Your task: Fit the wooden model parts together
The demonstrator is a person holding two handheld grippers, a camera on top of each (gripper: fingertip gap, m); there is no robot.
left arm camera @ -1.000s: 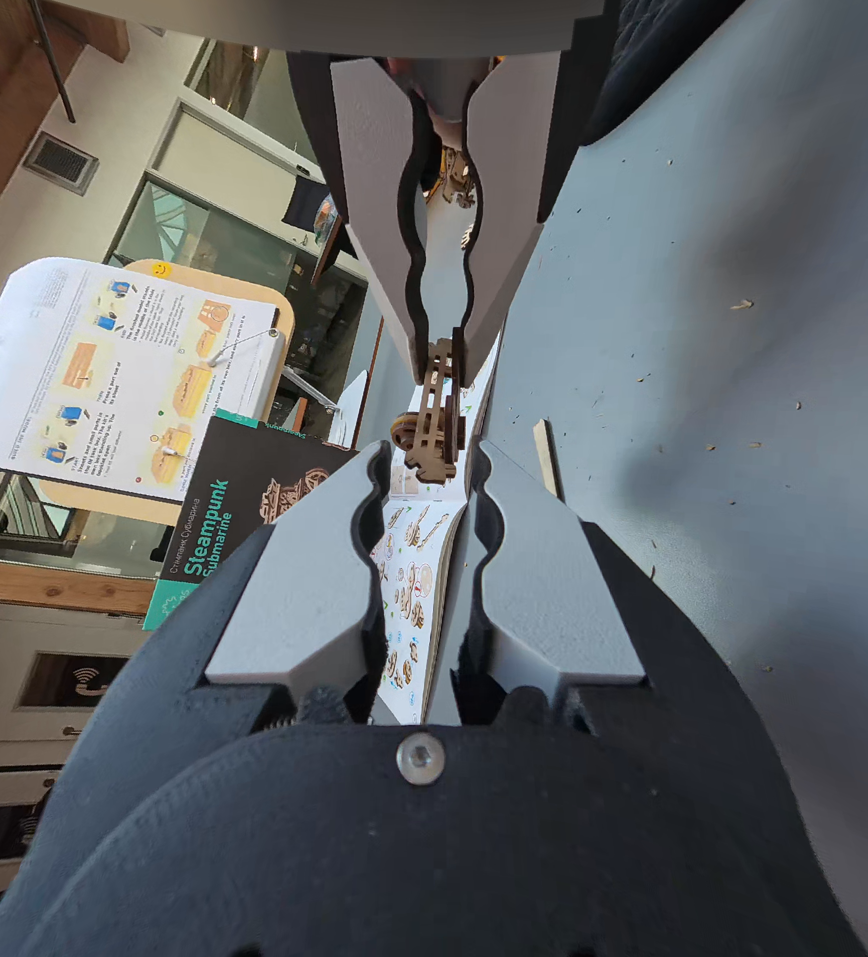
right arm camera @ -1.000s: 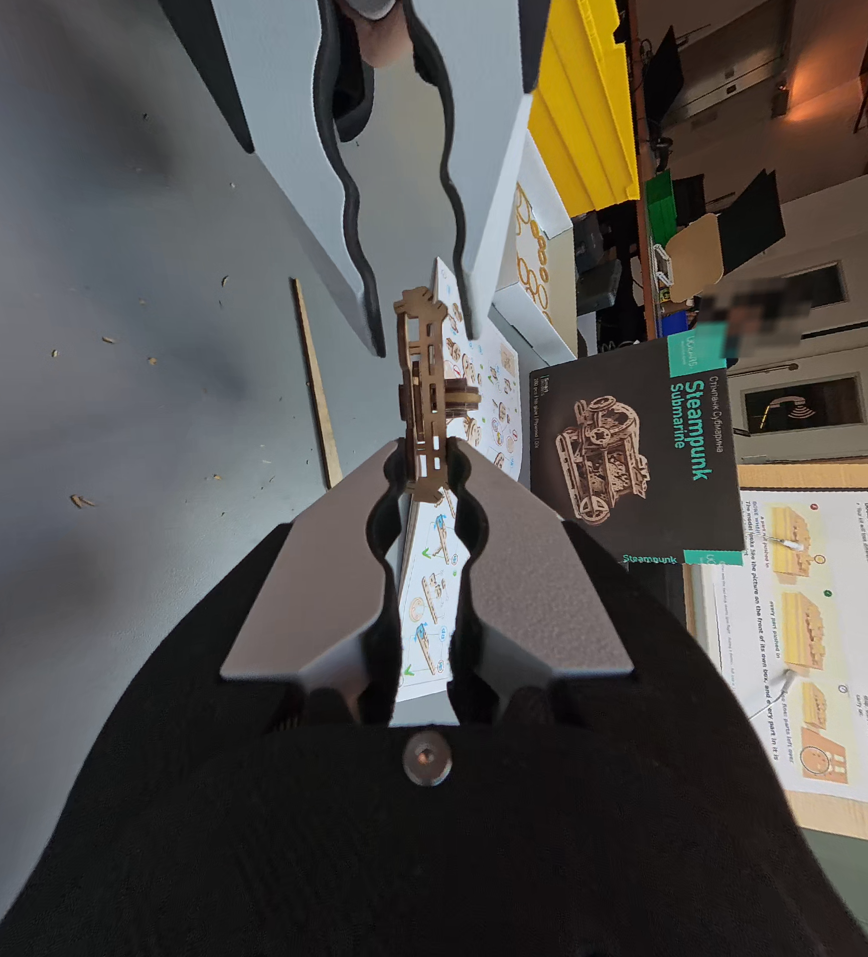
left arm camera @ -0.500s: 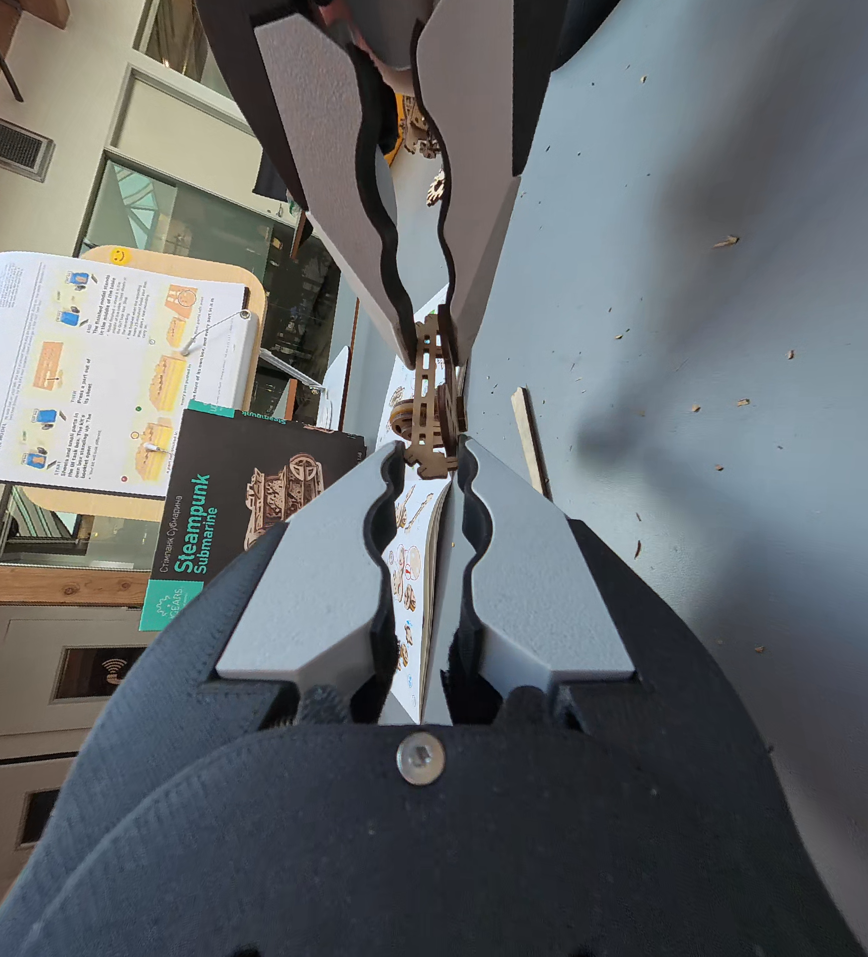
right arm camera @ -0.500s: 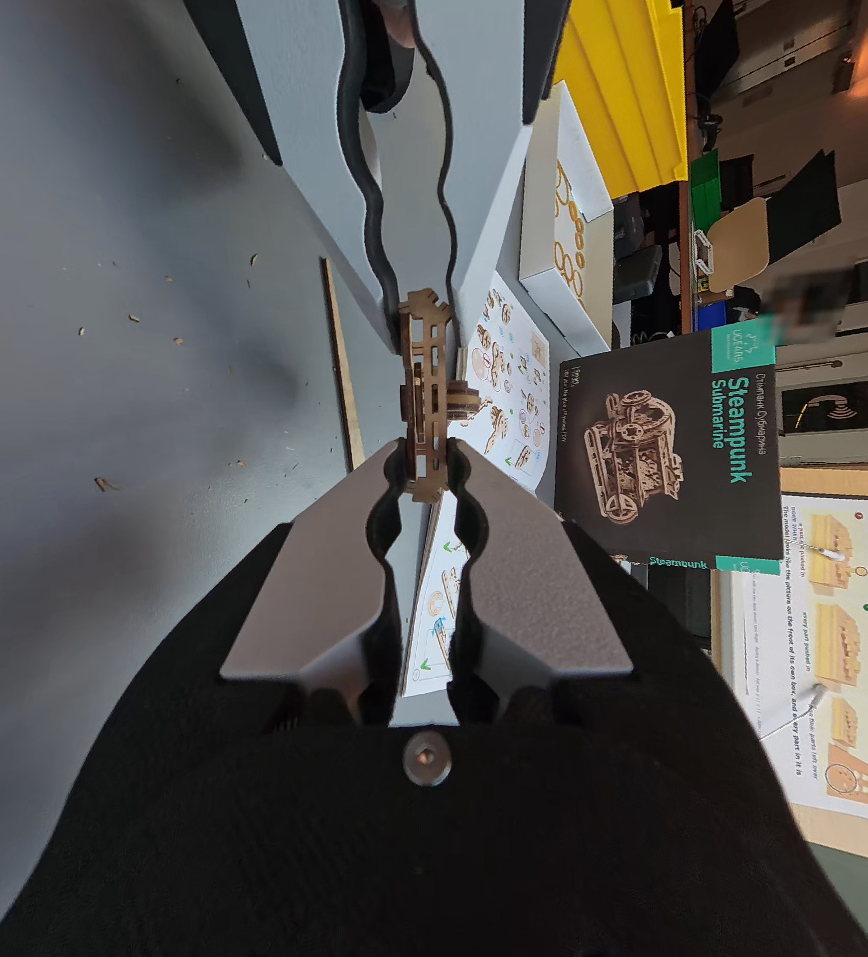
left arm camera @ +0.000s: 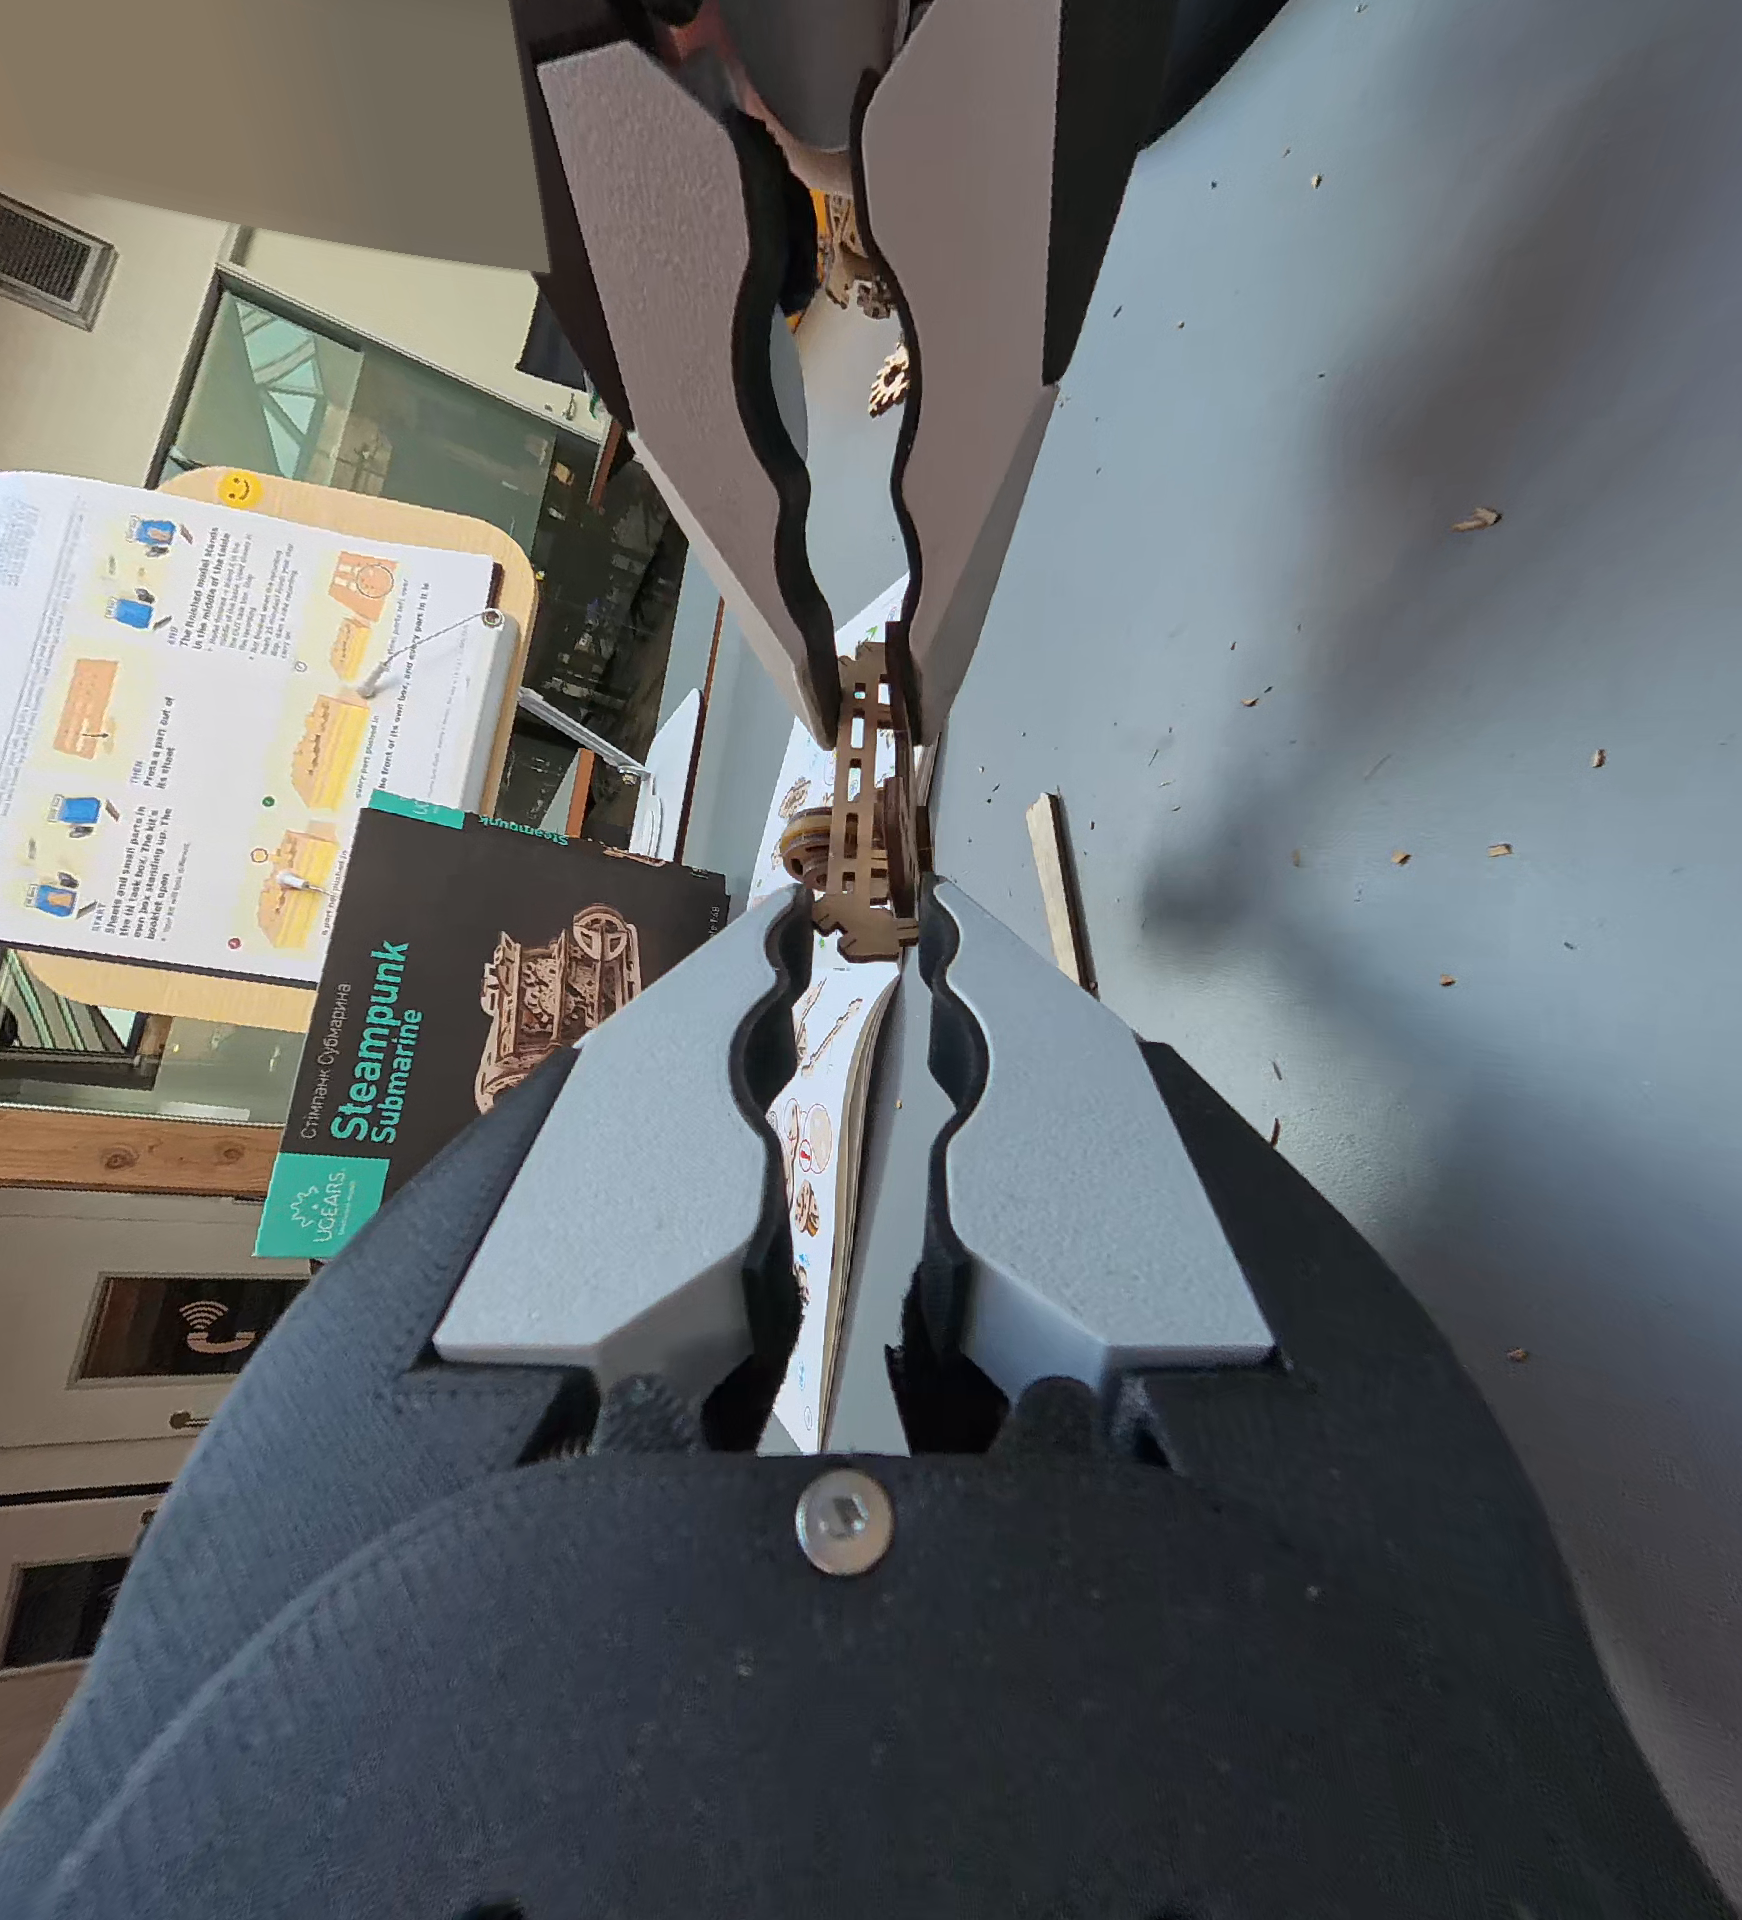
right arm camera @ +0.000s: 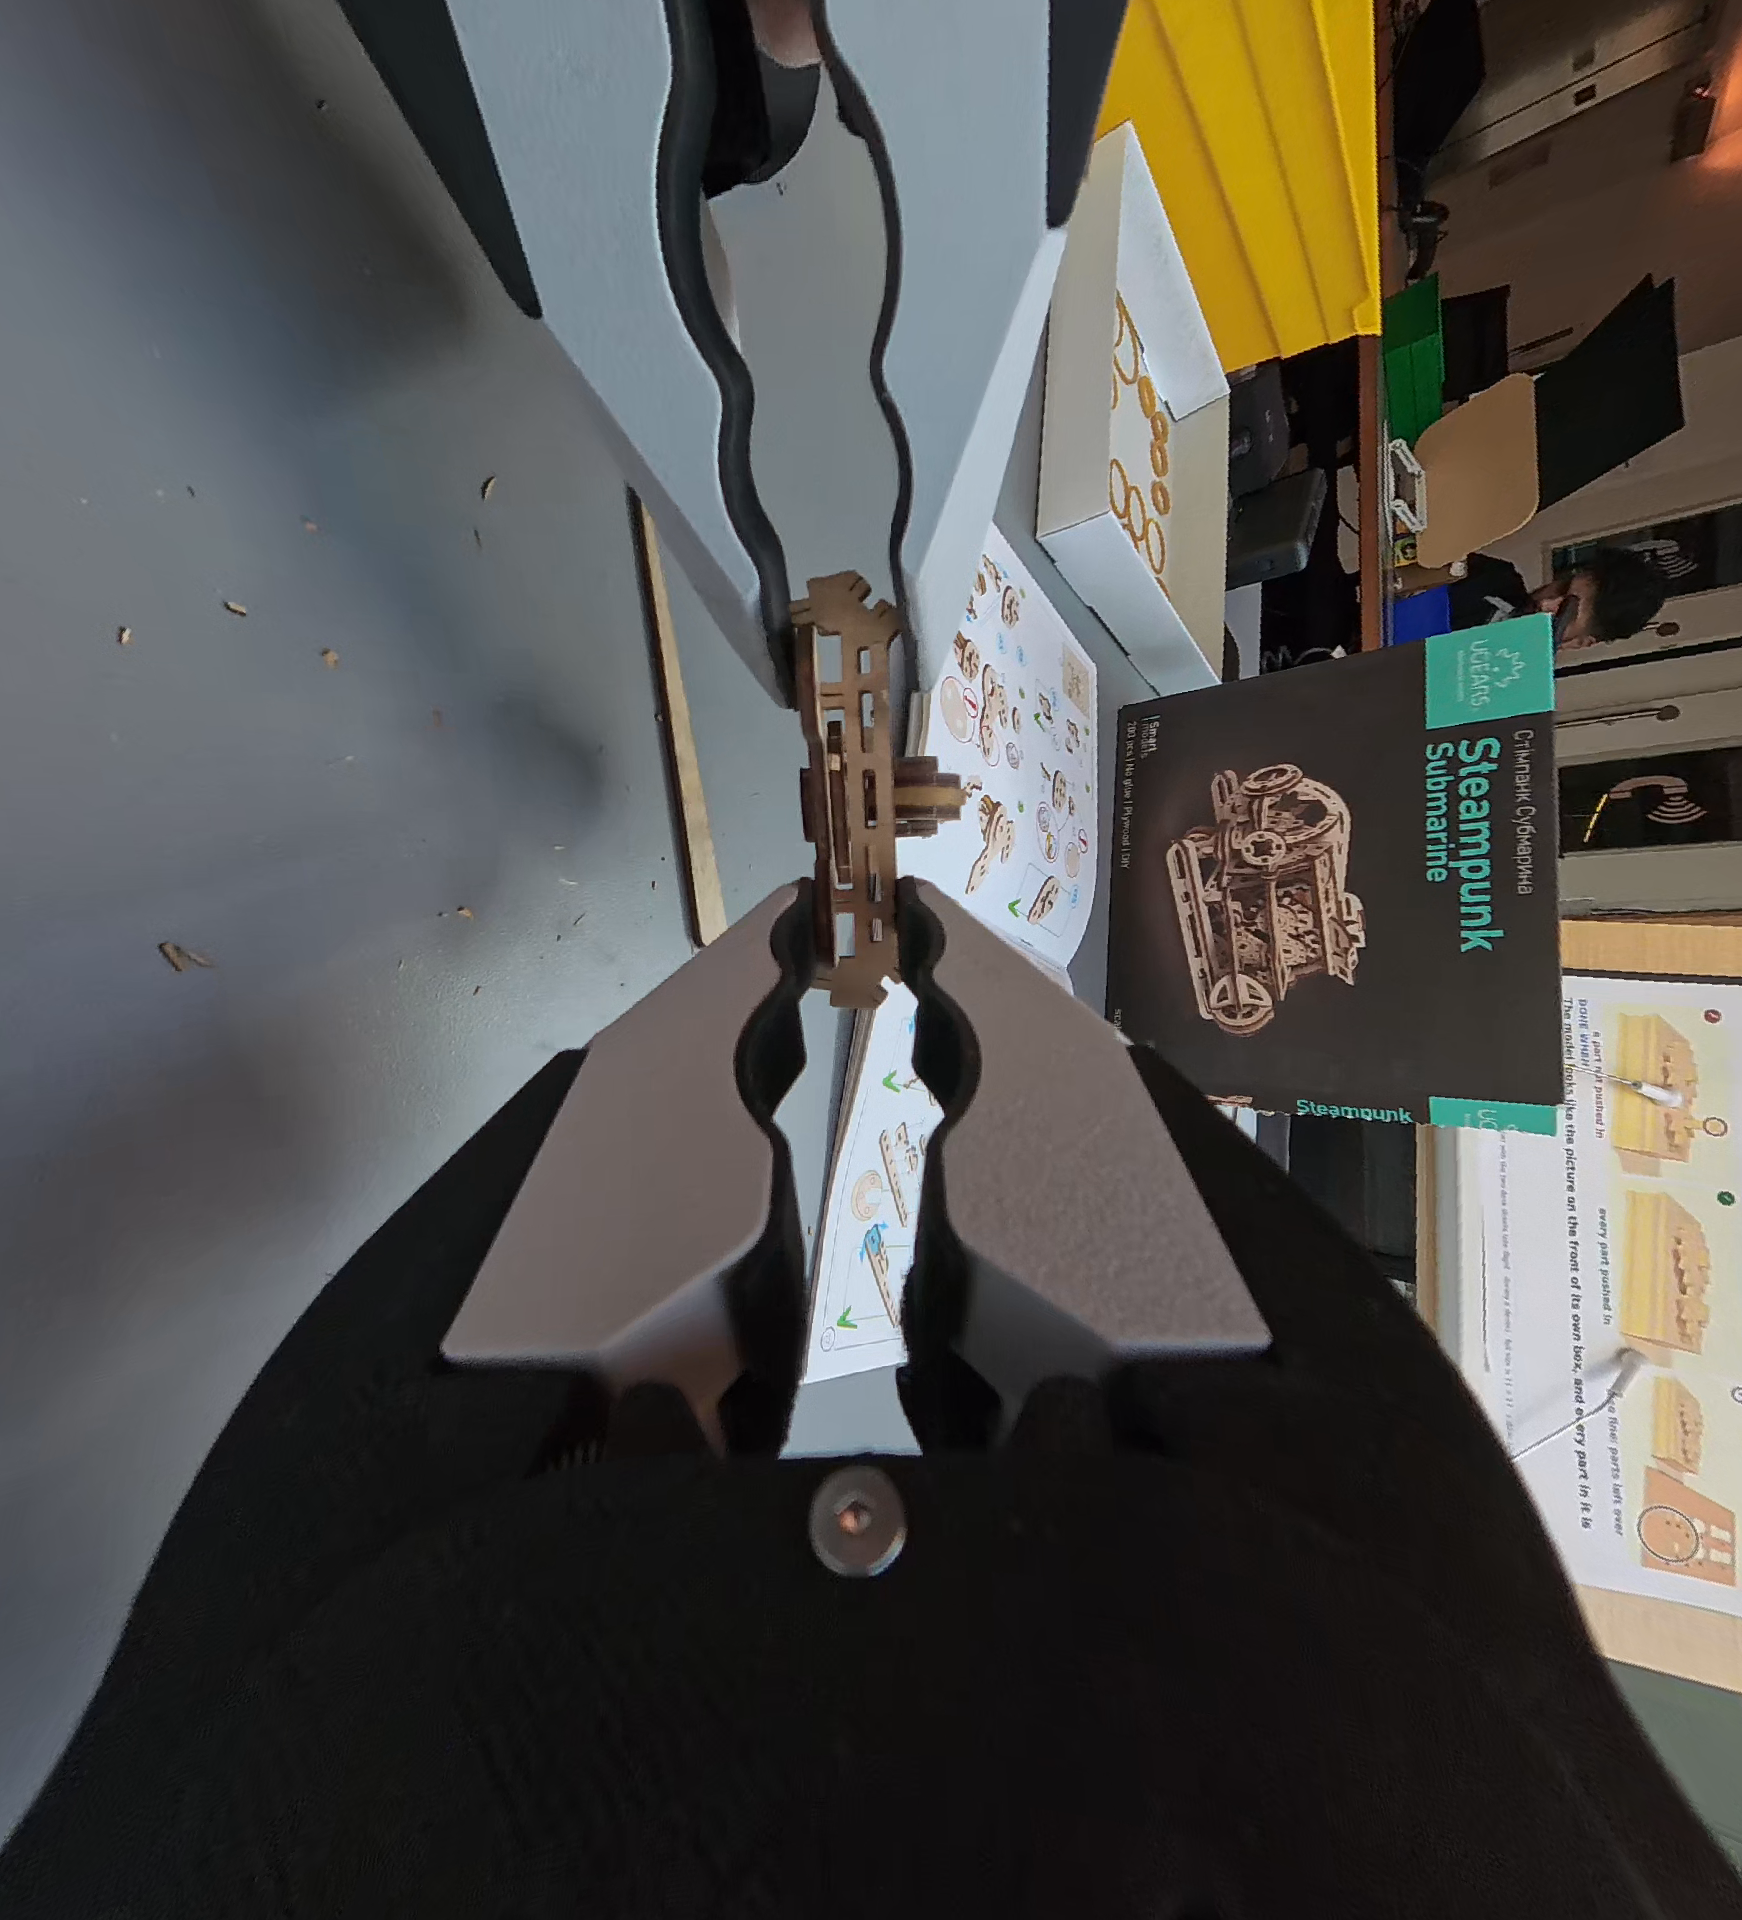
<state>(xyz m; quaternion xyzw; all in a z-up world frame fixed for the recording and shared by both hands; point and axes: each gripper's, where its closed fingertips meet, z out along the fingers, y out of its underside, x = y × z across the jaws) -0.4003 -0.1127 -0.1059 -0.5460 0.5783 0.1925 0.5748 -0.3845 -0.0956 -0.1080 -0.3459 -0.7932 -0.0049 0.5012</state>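
A small brown wooden model assembly (left arm camera: 859,821) of slotted plates with a round disc on its side hangs in the air between my two grippers, above the grey table (left arm camera: 1418,623). My left gripper (left arm camera: 863,906) has its tips closed around one end of it. My right gripper (right arm camera: 851,940) is shut on the other end of the assembly (right arm camera: 851,779). The two grippers point at each other, tip to tip. The right gripper shows at the top of the left wrist view (left arm camera: 872,707), and the left gripper at the top of the right wrist view (right arm camera: 841,644).
An open instruction booklet (right arm camera: 1012,748) lies under the grippers. A black kit box (right arm camera: 1334,883) and a printed sheet on a board (left arm camera: 171,727) stand behind. A thin wooden strip (right arm camera: 680,727), a white box (right arm camera: 1127,416), loose wooden parts (left arm camera: 888,384) and wood chips lie on the table.
My left gripper has moved up to the assembly and narrowed its fingers onto the free end. My right gripper has kept its hold.
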